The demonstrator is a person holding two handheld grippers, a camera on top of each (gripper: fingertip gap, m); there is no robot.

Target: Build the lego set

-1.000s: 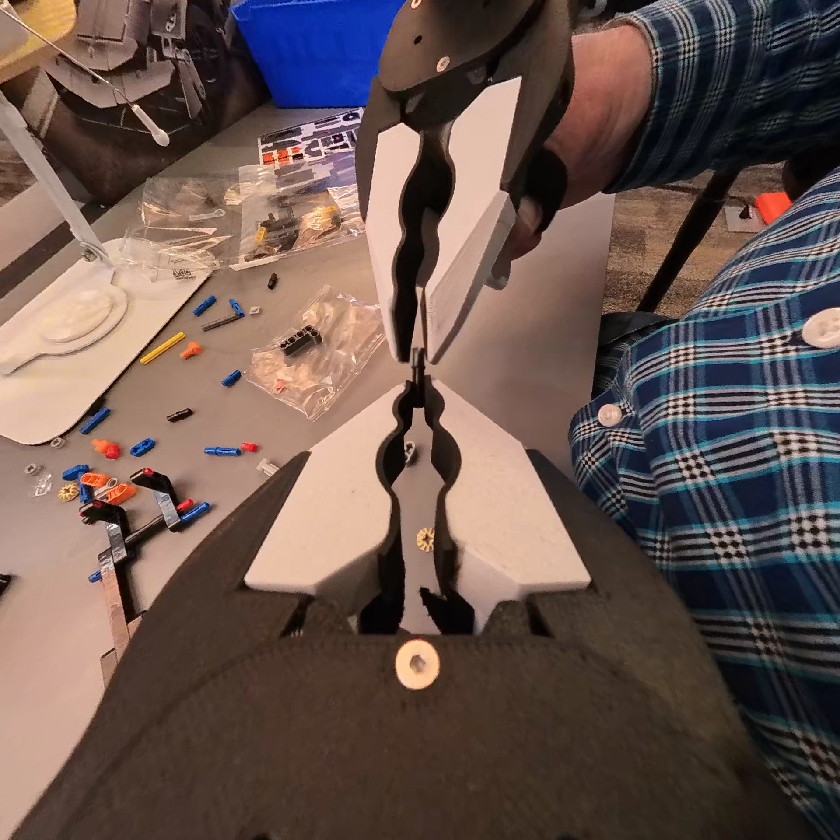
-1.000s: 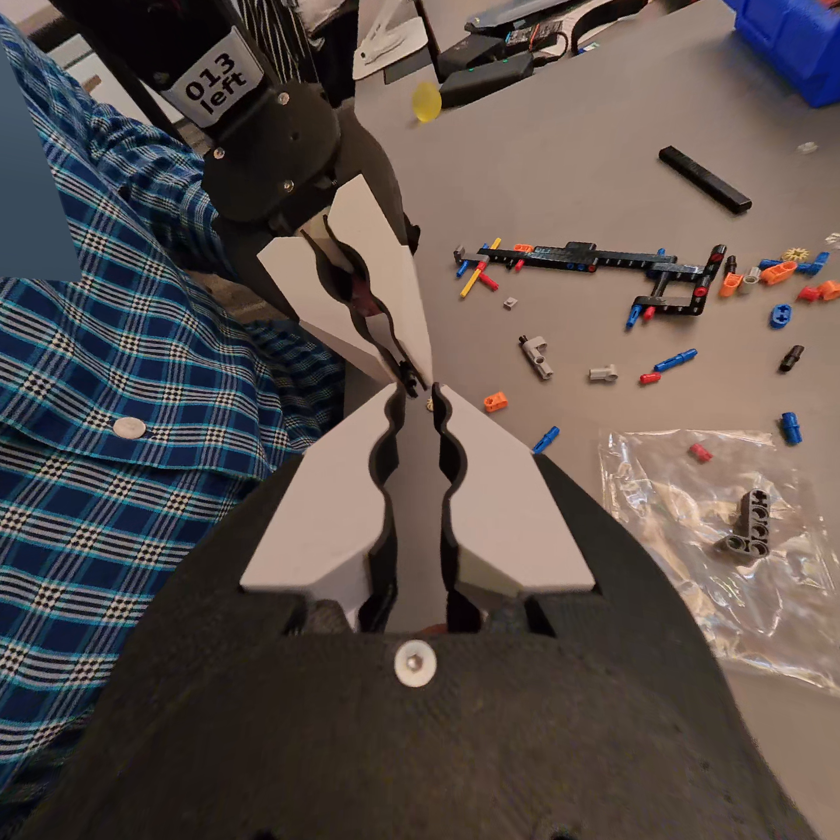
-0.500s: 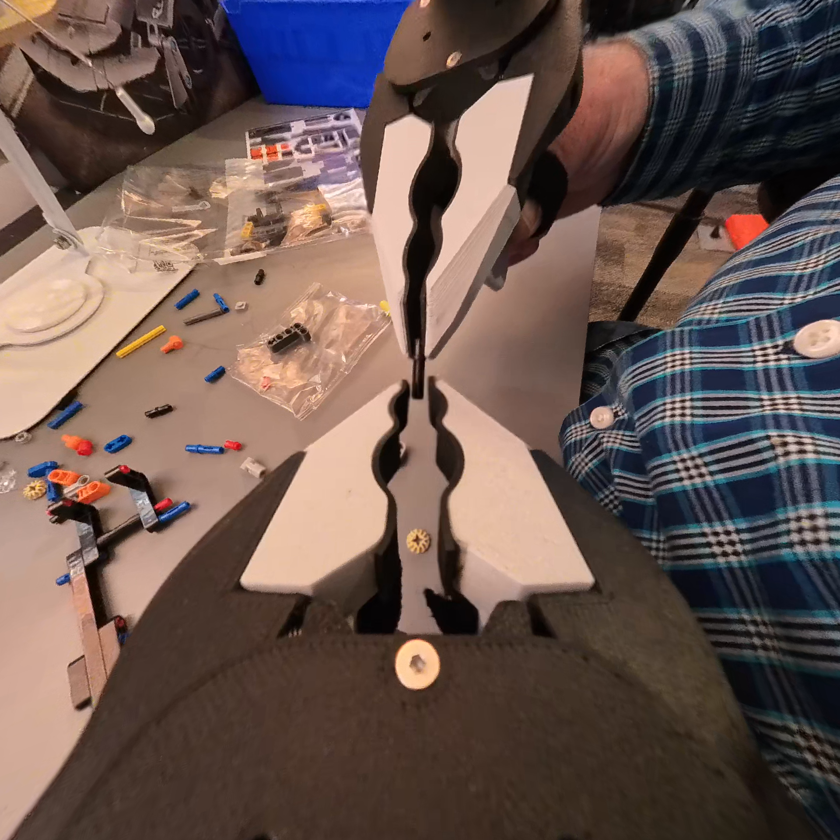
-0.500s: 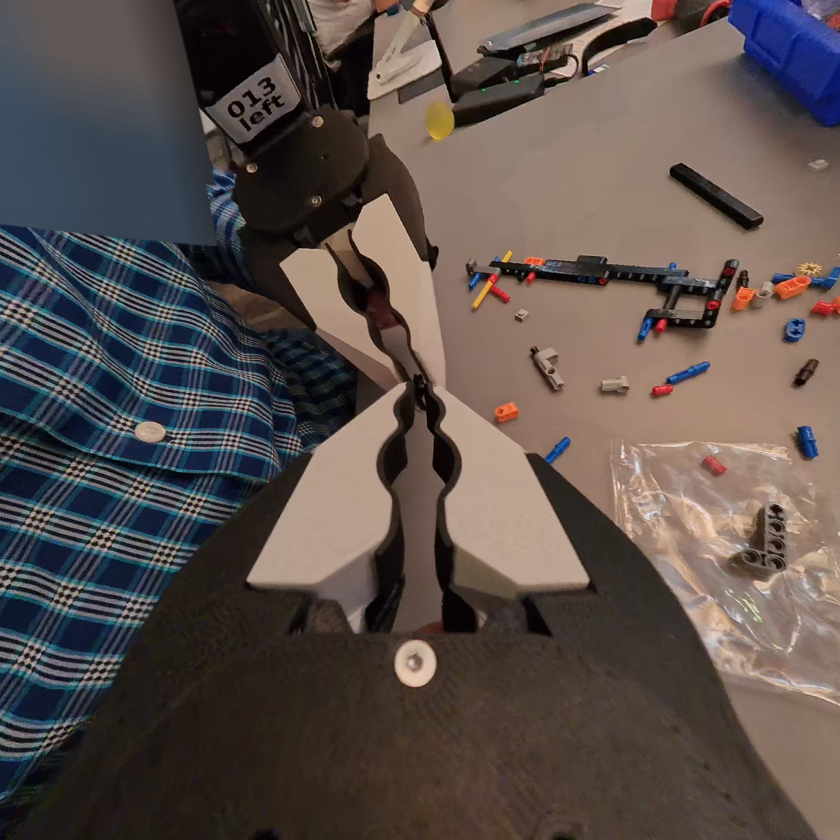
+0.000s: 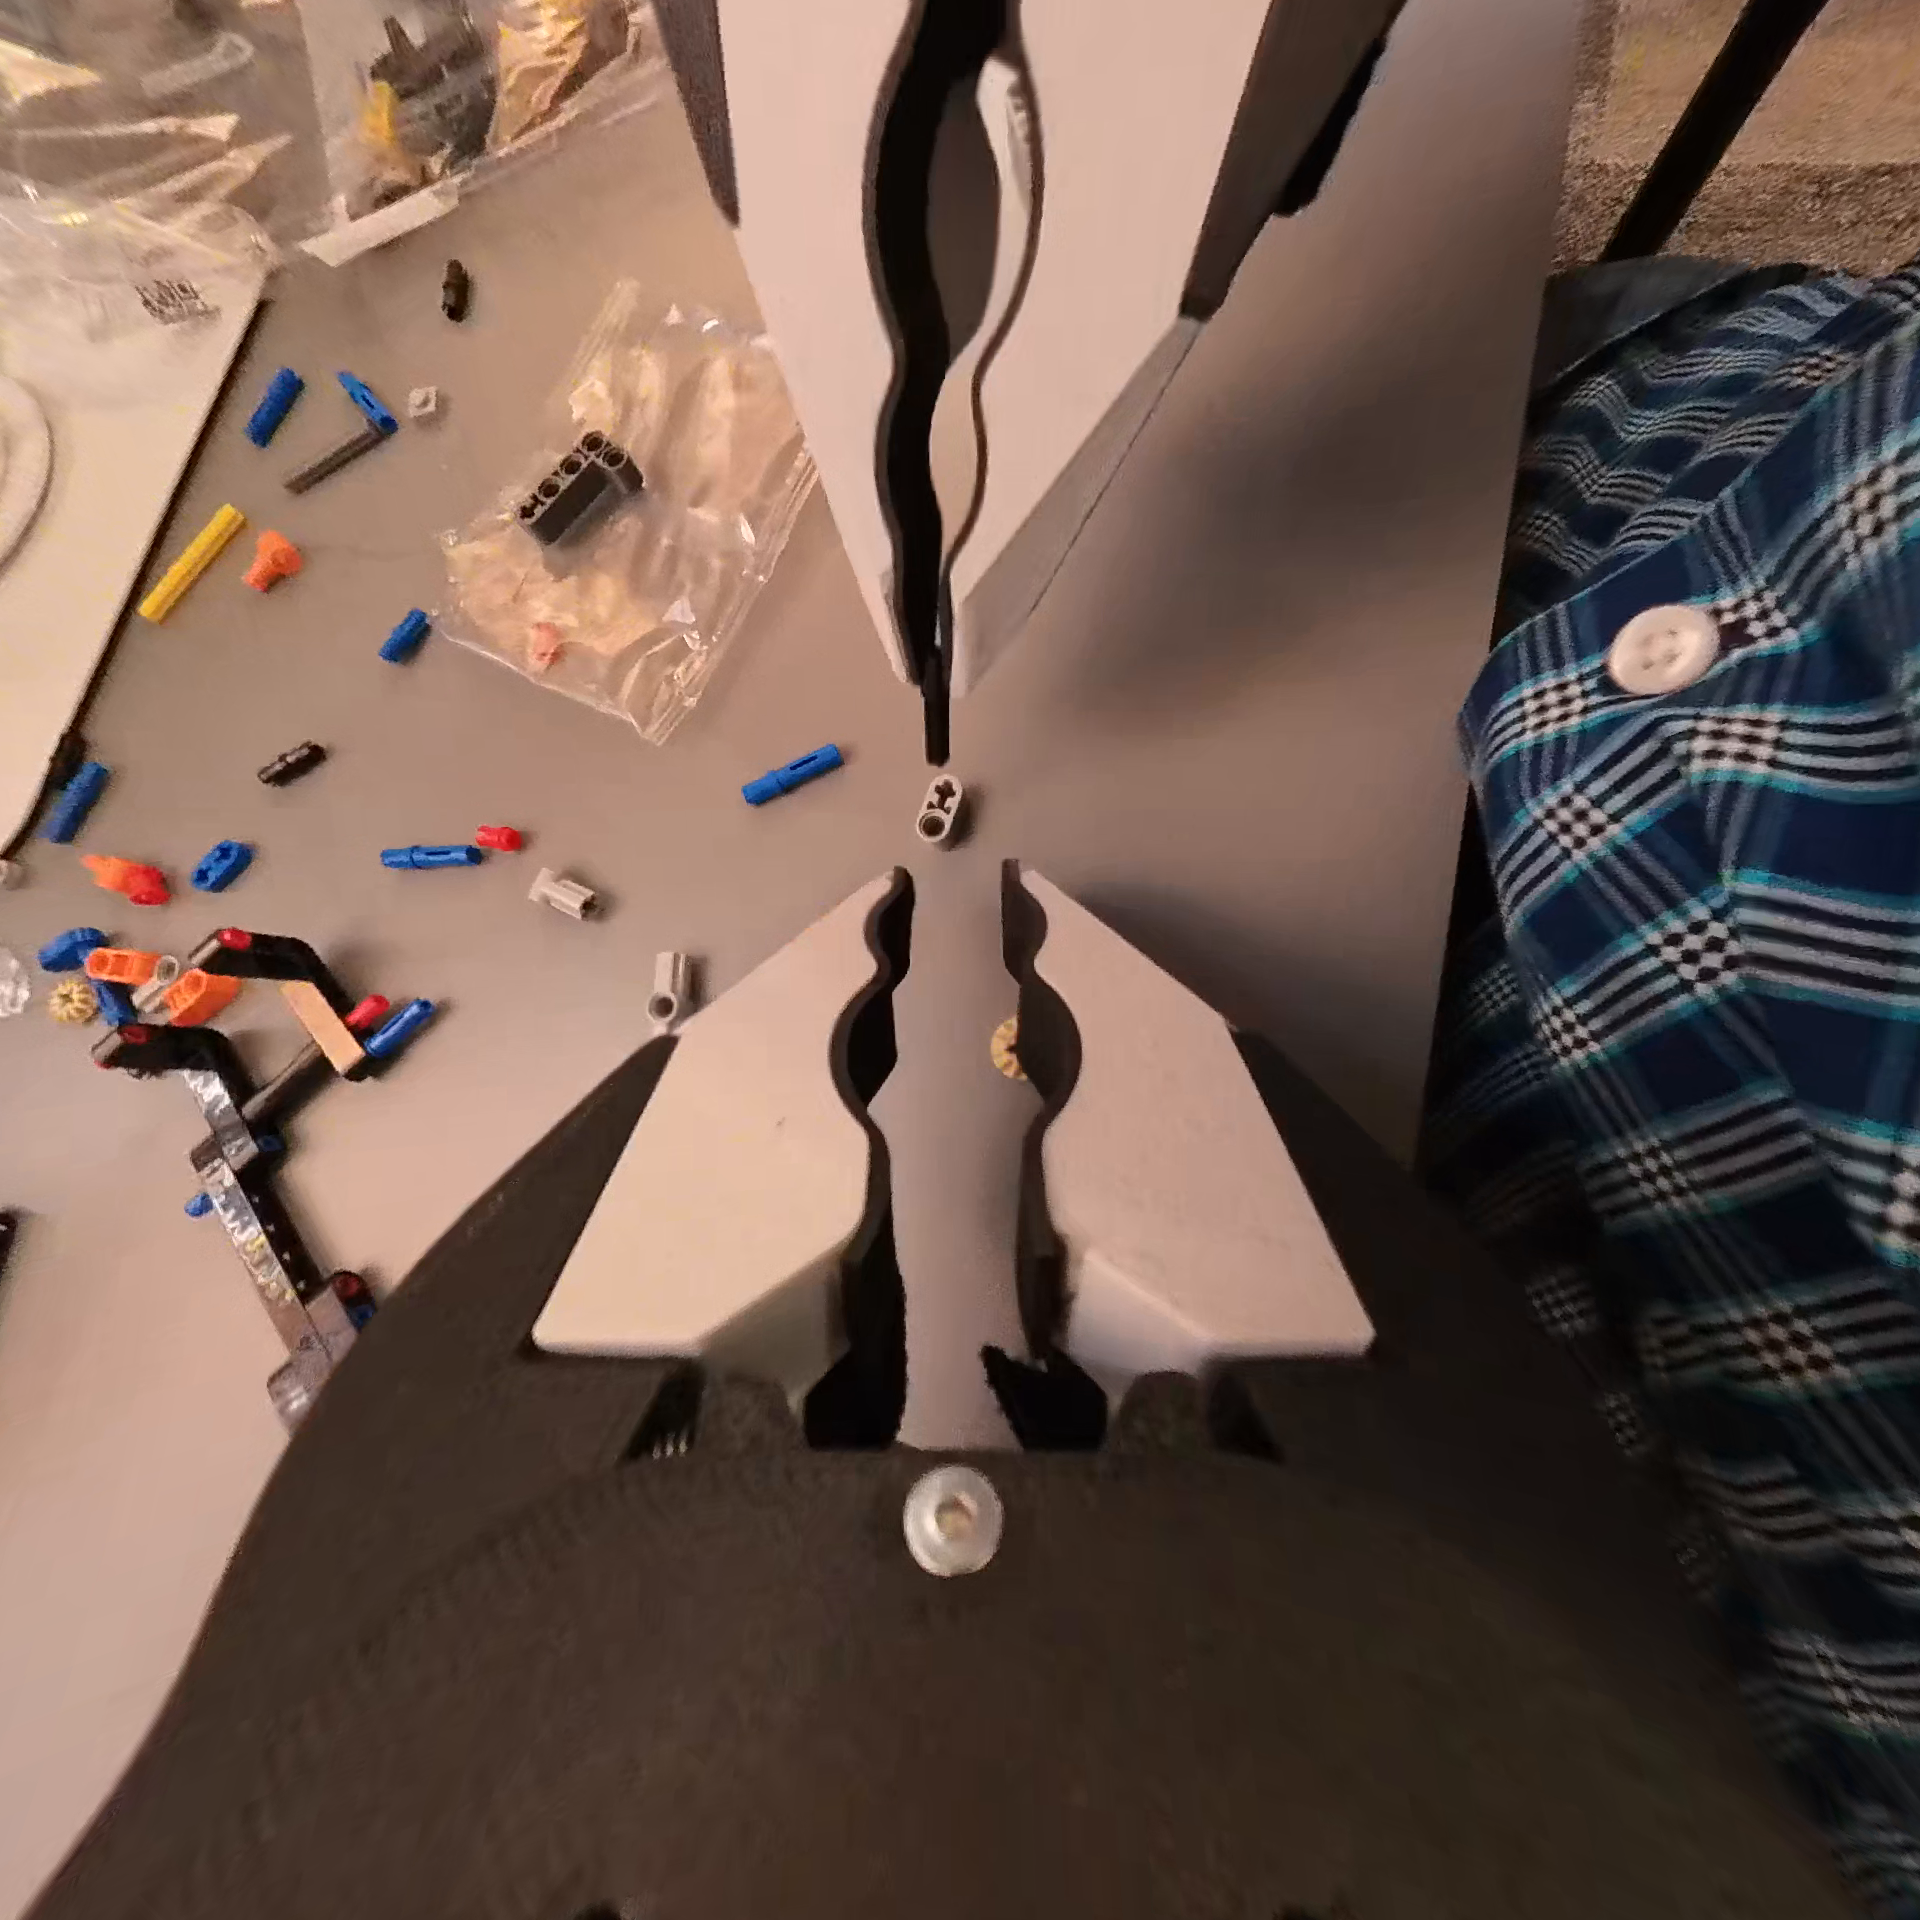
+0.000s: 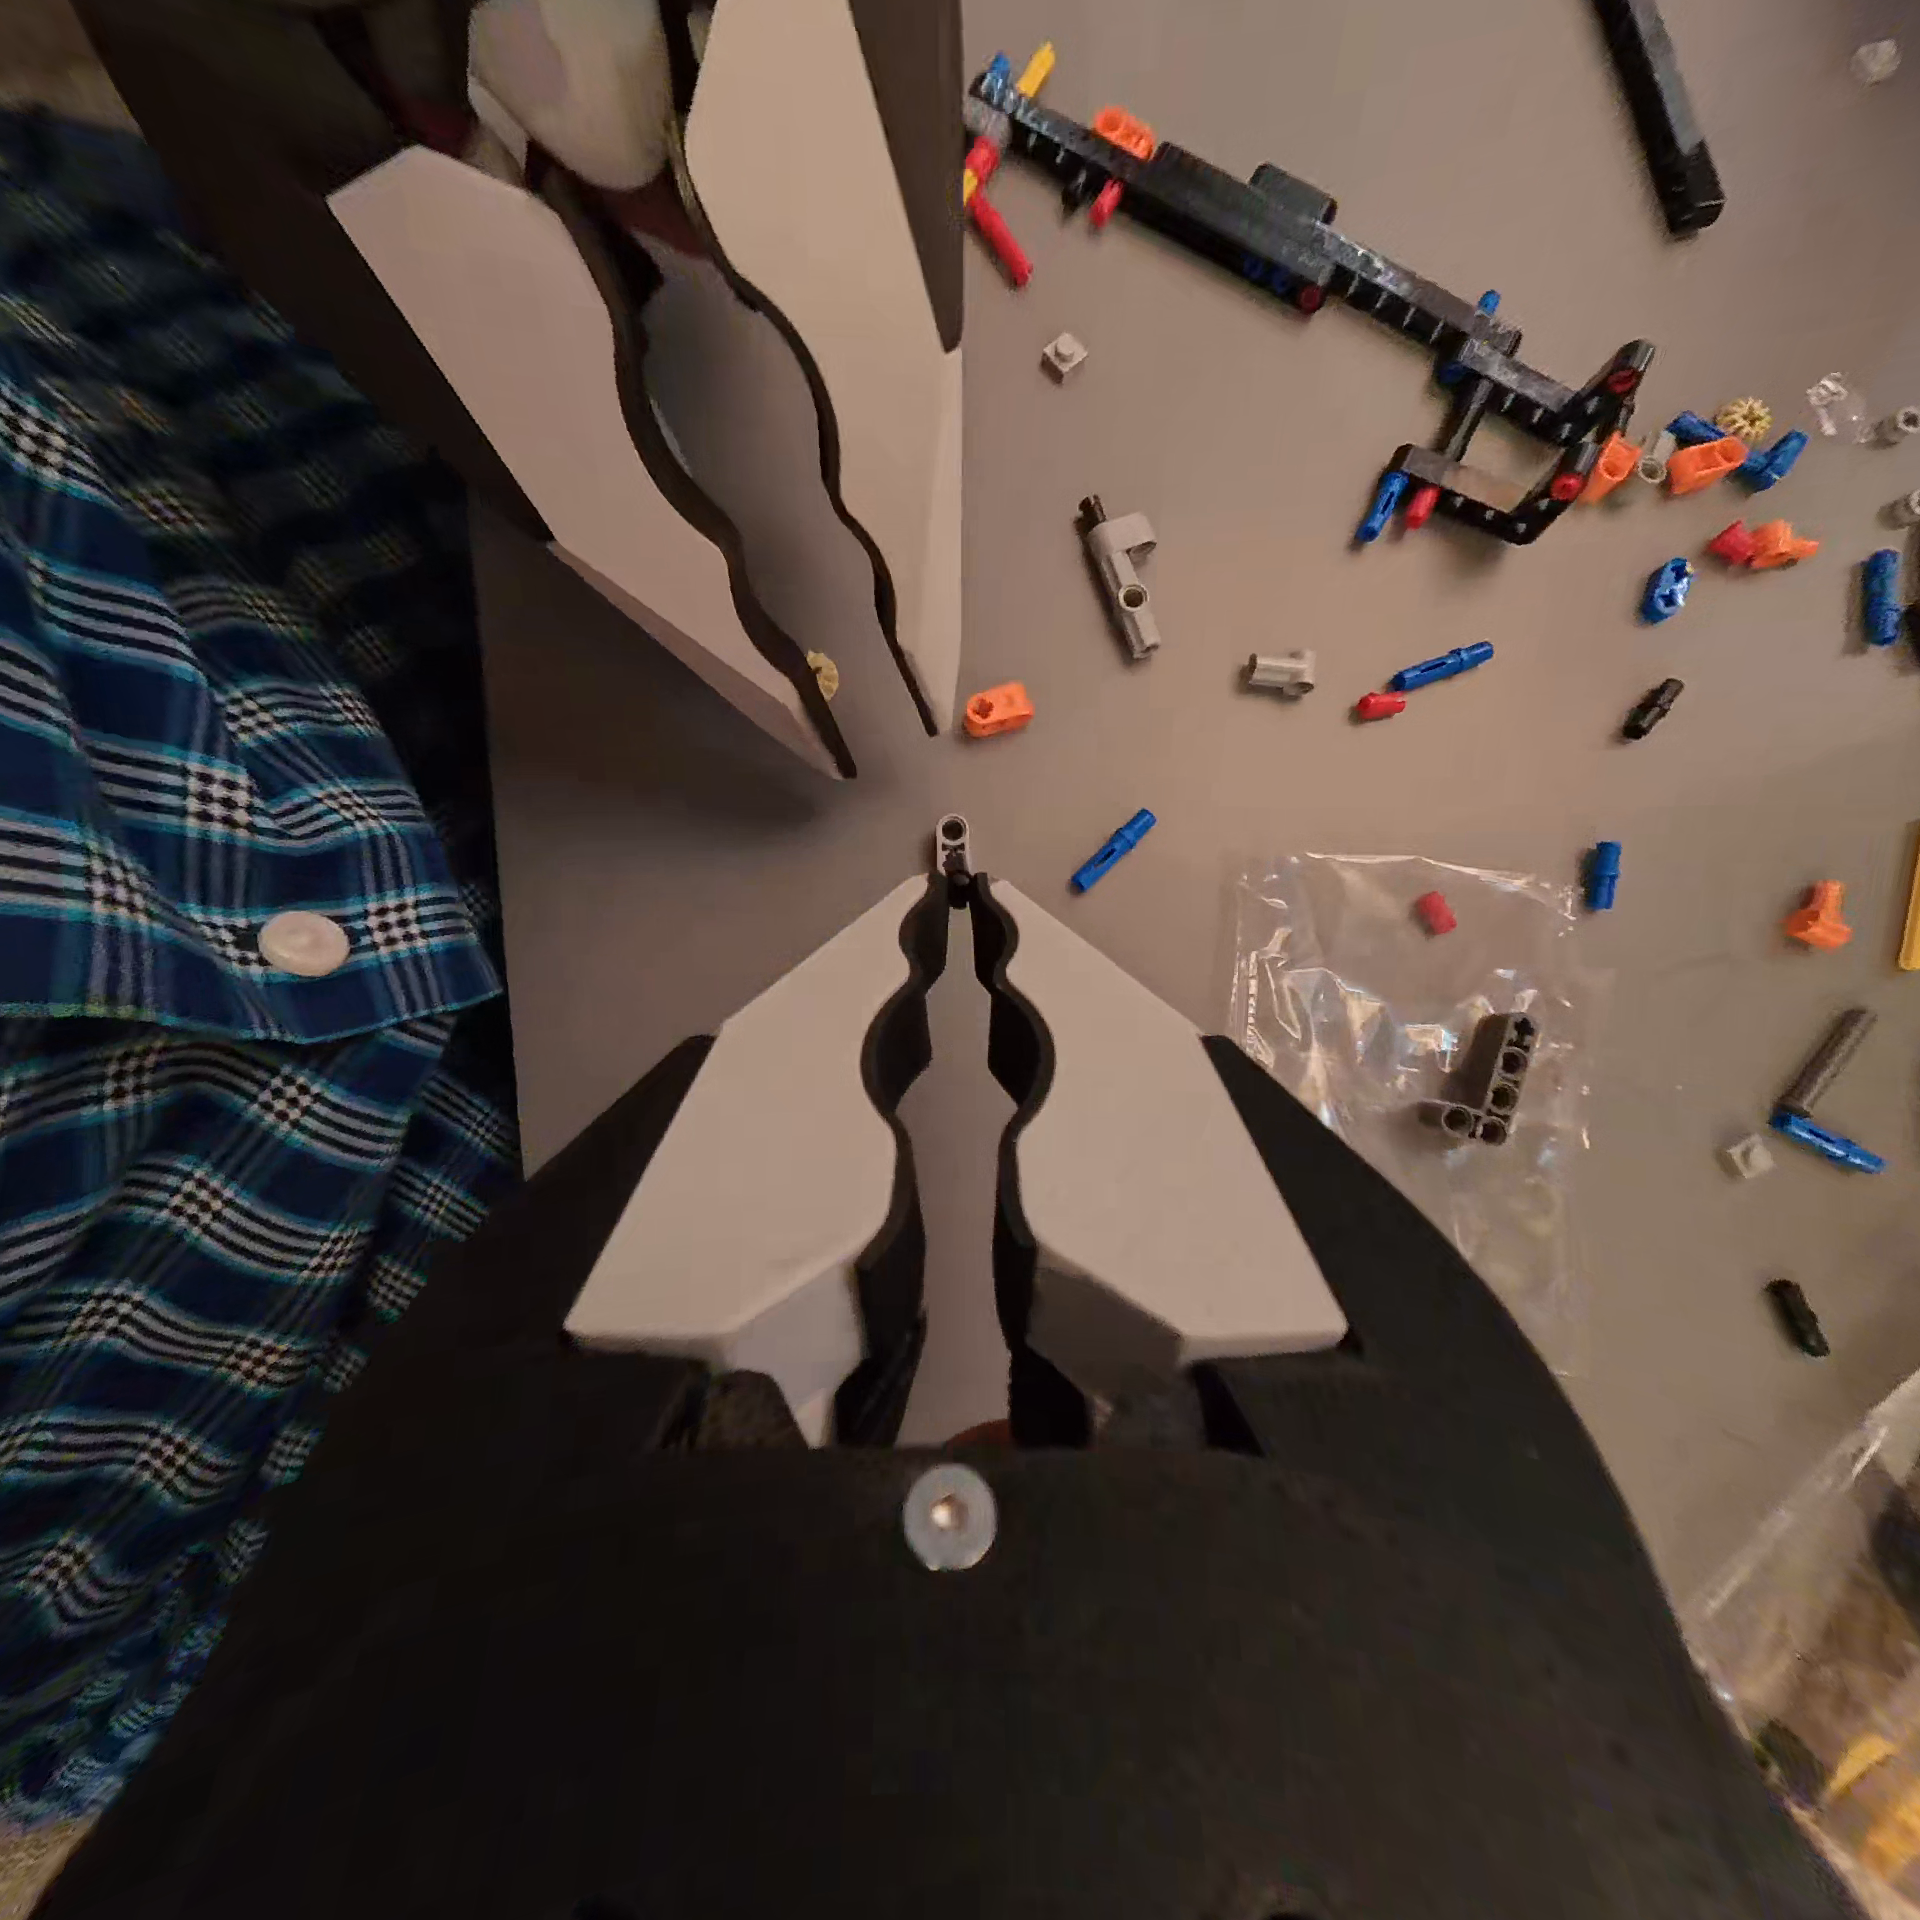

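Observation:
My right gripper (image 6: 961, 885) is shut on a thin black pin (image 6: 958, 891) that sticks out past its tips; it also shows in the left wrist view (image 5: 935, 717). A small grey two-hole connector (image 5: 942, 816) lies on the grey table right at the pin's end, also seen in the right wrist view (image 6: 952, 840). I cannot tell whether pin and connector touch. My left gripper (image 5: 956, 878) is open and empty, its tips just short of the connector, facing the right gripper (image 5: 933, 670). The black built frame (image 5: 229, 1039) lies to the left.
Loose blue, orange, red and grey pieces are scattered on the table (image 5: 1195, 831). A clear bag (image 5: 623, 540) holds a dark beam. A tan gear (image 5: 1006, 1044) lies under my left fingers. A person's plaid shirt (image 5: 1714, 935) is at the table's edge. A black bar (image 6: 1662, 114) lies far off. Left and right tips are no more than a few centimetres apart.
Both grippers have dropped close to the table. My left gripper has opened and let go of the grey connector. The right gripper still holds the black pin.

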